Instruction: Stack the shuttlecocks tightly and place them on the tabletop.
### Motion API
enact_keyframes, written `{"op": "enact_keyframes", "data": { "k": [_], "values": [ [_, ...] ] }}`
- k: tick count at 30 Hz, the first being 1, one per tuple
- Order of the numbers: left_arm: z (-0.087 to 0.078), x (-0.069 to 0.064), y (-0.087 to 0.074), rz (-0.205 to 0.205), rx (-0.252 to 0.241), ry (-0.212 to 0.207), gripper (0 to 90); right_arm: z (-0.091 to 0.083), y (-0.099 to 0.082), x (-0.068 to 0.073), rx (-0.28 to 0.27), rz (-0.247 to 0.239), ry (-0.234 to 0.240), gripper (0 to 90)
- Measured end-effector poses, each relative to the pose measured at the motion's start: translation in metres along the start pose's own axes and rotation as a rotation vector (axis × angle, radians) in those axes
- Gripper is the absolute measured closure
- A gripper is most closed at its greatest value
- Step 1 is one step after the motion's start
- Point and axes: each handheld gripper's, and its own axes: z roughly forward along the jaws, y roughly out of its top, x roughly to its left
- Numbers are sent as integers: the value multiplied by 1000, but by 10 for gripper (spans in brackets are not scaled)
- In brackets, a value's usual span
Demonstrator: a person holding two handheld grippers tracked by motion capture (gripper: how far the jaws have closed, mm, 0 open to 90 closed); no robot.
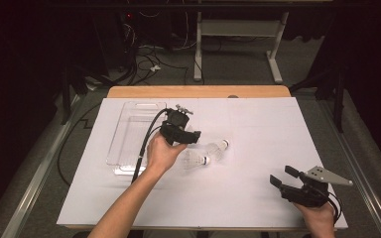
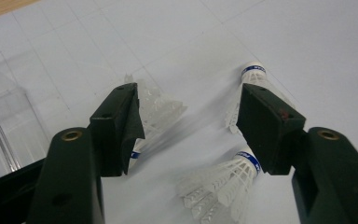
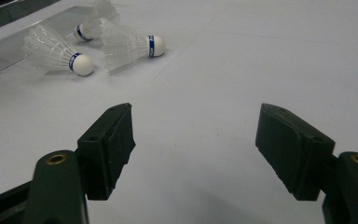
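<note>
Left gripper (image 1: 191, 137): fingers wide apart, empty, above three shuttlecocks (image 1: 194, 159)
Shuttlecocks: lying on tabletop (image 1: 258, 148) beside clear tray (image 1: 129, 129)
Right gripper (image 1: 284, 177): fingers spread, empty, well apart from them

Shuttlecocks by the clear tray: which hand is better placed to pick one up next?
Left. Its gripper hovers open right over the shuttlecocks, beside the tray. The right gripper sits open far off near the table's front corner.
</note>
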Motion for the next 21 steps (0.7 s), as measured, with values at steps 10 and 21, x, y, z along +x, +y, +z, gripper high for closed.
{"op": "enact_keyframes", "data": {
  "k": [10, 21],
  "values": [
    [11, 4, 13, -26, 41, 42, 387, 0, 0, 1, -3, -6, 2, 284],
    [27, 13, 22, -59, 78, 79, 367, 0, 1, 1, -9, -6, -3, 286]
  ]
}}
